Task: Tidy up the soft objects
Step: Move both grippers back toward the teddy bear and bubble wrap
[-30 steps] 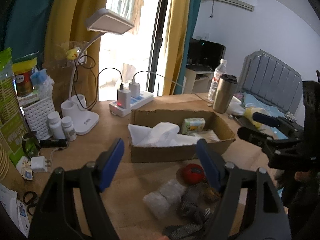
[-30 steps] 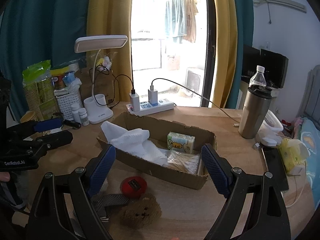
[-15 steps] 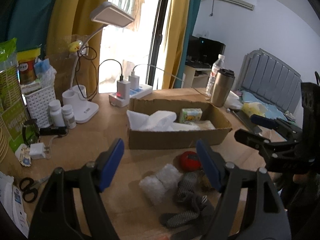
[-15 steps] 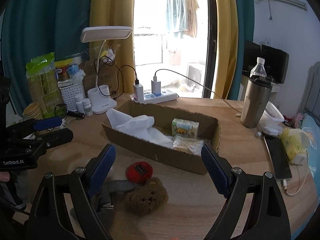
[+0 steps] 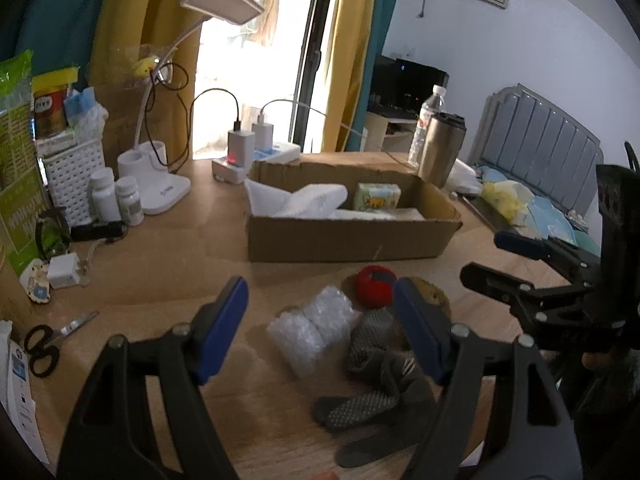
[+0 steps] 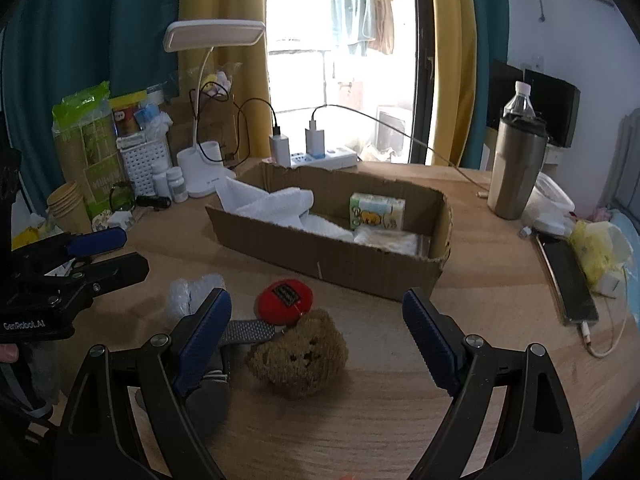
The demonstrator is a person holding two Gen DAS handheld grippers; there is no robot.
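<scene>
Both grippers hang with fingers spread and nothing between them: the left gripper (image 5: 320, 324) above the bubble wrap (image 5: 314, 330) and grey socks (image 5: 376, 376), the right gripper (image 6: 316, 340) above the brown plush bear (image 6: 298, 354). The red pouch (image 6: 285, 301) lies just beside the bear, near the cardboard box (image 6: 328, 254) (towel already inside).

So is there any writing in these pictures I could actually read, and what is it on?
"GenRobot.AI": white letters on the black body of the left claw, seen from the right wrist.
Green snack bag: print too blurred to read.
Red tin: label characters too blurred.
Tissue pack in the cardboard box: cartoon print, no legible words.
</scene>
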